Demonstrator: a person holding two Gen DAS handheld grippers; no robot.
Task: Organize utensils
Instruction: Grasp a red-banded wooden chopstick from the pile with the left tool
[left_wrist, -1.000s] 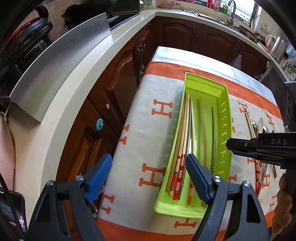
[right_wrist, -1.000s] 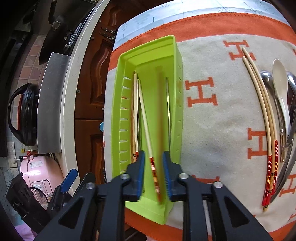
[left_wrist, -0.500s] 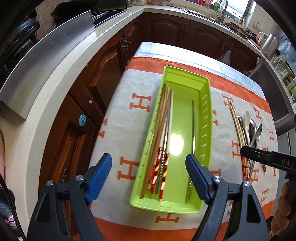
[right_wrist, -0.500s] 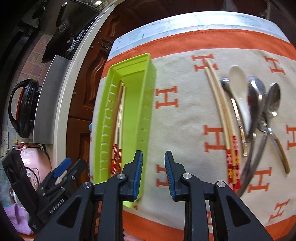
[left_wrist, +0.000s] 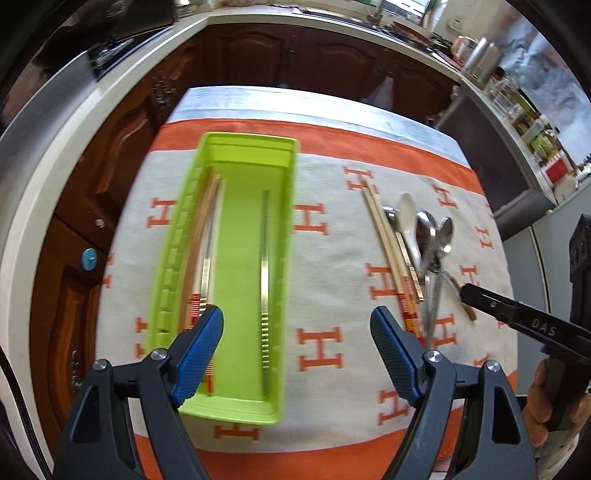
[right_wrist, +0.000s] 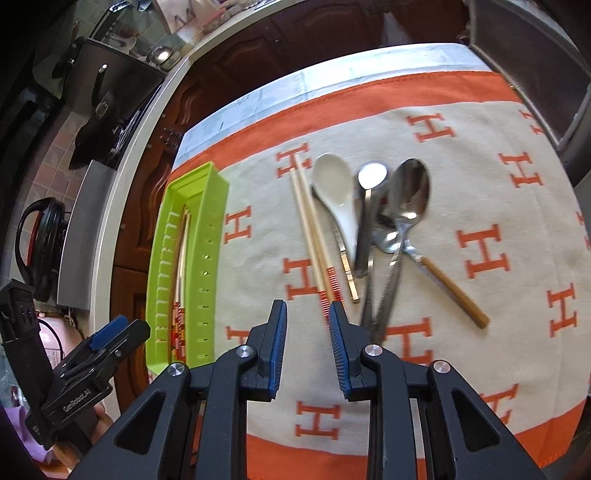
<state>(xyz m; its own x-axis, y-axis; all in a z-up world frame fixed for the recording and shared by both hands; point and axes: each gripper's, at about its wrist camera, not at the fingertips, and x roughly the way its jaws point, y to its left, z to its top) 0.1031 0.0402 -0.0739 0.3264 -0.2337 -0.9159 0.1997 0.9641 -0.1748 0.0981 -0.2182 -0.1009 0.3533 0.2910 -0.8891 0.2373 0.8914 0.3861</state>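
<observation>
Left wrist view: the green tray (left_wrist: 236, 155) lies at centre left on the orange-and-cream cloth (left_wrist: 332, 258) that covers the bench. Wooden chopsticks (left_wrist: 201, 236) lie along its left wall and one metal chopstick (left_wrist: 264, 273) along its right wall. The left gripper (left_wrist: 297, 349) hangs above the tray's near end, jaws released and wide, nothing between them.

Right wrist view: the tray sits at the left edge. At frame centre a loose pair of chopsticks (right_wrist: 312, 229) lies on the cloth, just left of a white ceramic spoon (right_wrist: 338, 195), metal spoons (right_wrist: 408, 195) and a wooden-handled utensil (right_wrist: 452, 291), which overlap. The right gripper (right_wrist: 307, 341) hangs over the near ends of the pair, jaws narrowly apart and empty.
</observation>
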